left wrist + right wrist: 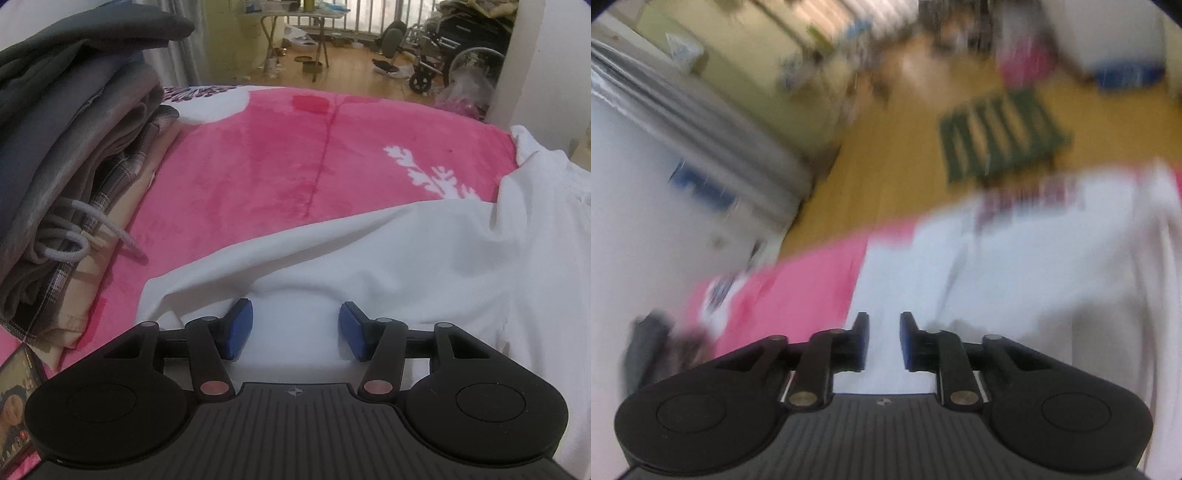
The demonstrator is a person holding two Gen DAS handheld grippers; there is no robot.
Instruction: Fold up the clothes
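left gripper (295, 328): jaws spread, blue pads (238, 328) well apart; a rounded fold of the white garment (369, 258) bulges up between them, touching neither pad as far as i can see; nothing pinched; the garment runs from under the jaws out ahead and off to the right of them, rumpled, one long crease slanting from left of the jaws up toward the far right; pink blanket (277, 166) lies ahead of the jaws, beyond the garment's edge, white leaf print on it ahead-right; stack of folded clothes (74, 166) sits left of the jaws and ahead, greys, plaid and beige, a grey drawstring (74, 240) looping out of its side onto the blanket; phone (16, 410) at the far left, level with the gripper body, screen lit; wheelchair (443, 51) far ahead-right on the wood floor.

right gripper (884, 341): view heavily motion-blurred; jaws partly apart, narrow gap, white cloth visible through the gap but below it, not clamped; the garment (1015, 277) spreads ahead and right of these jaws; pink blanket (798, 288) ahead-left; green mat (1001, 140) far ahead on the floor; cannot tell finer detail through the blur.
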